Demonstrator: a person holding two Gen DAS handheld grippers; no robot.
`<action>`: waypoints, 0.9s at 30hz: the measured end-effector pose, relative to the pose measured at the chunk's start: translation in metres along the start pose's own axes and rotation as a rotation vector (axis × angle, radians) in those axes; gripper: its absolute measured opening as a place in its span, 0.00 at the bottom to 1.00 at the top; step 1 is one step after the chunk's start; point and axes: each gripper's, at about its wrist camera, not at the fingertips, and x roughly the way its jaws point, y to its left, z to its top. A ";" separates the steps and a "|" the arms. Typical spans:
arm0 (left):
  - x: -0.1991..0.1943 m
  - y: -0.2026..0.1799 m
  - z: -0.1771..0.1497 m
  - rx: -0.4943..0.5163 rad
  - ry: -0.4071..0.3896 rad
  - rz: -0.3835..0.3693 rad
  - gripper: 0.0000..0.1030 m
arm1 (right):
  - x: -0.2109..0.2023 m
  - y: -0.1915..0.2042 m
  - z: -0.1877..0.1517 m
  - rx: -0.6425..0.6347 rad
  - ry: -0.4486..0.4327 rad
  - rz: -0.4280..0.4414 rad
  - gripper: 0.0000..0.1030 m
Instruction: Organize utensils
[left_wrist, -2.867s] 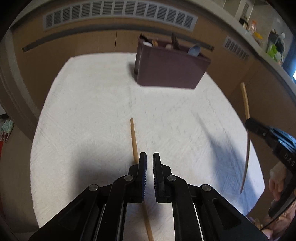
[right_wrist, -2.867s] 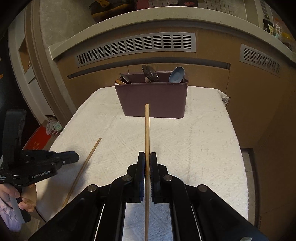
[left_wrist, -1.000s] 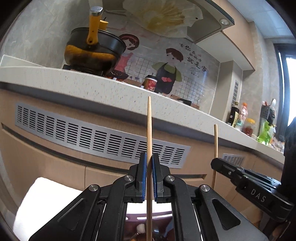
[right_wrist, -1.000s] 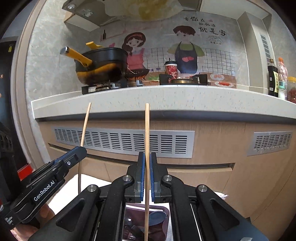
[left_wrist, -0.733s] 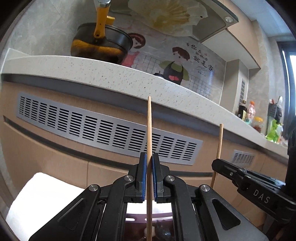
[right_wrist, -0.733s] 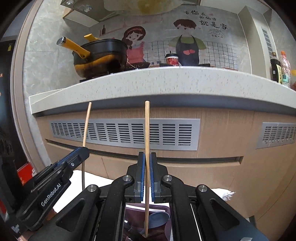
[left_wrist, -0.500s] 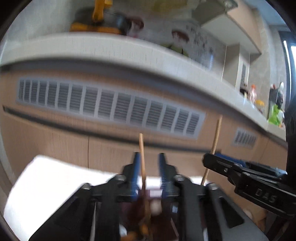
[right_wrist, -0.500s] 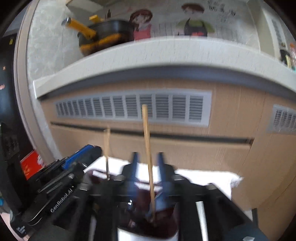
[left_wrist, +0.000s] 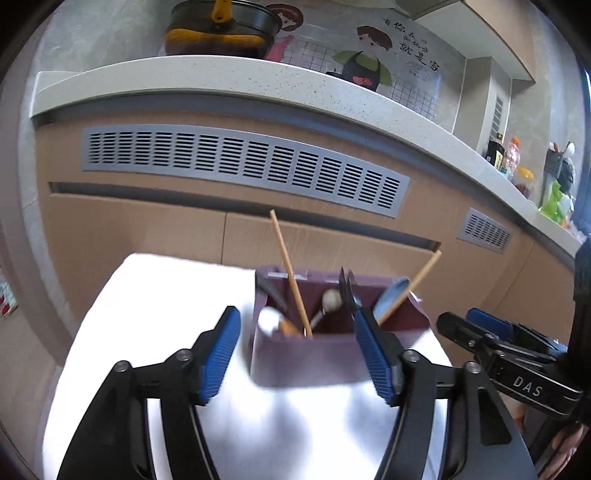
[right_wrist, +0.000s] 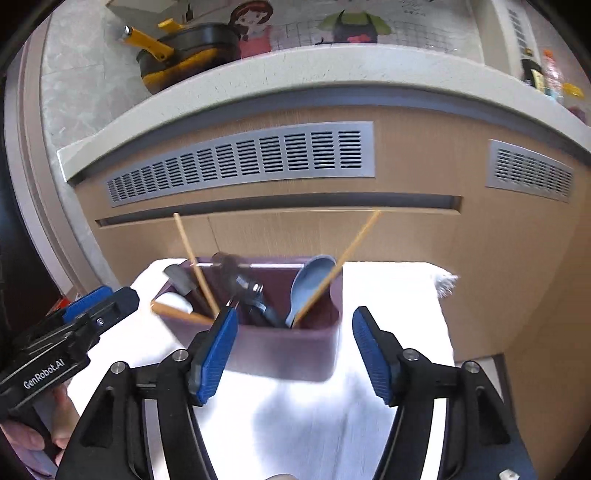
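- White towel: bears the maroon utensil caddy.
- Caddy: holds two wooden chopsticks, one leaning left, one leaning right, with a blue spoon; other contents blurred.
- Left gripper: jaws wide apart, empty.
- Right gripper: likewise wide, empty.
- Change: a second ago each gripper clamped a chopstick upright; both now released.
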 end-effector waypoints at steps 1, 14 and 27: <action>-0.011 -0.002 -0.004 0.011 -0.004 0.007 0.68 | -0.009 0.000 -0.004 0.002 -0.011 -0.008 0.68; -0.117 -0.029 -0.075 0.165 -0.007 0.120 0.91 | -0.120 0.012 -0.073 -0.029 -0.127 -0.132 1.00; -0.149 -0.036 -0.090 0.132 -0.019 0.174 0.98 | -0.148 0.030 -0.102 -0.072 -0.129 -0.217 1.00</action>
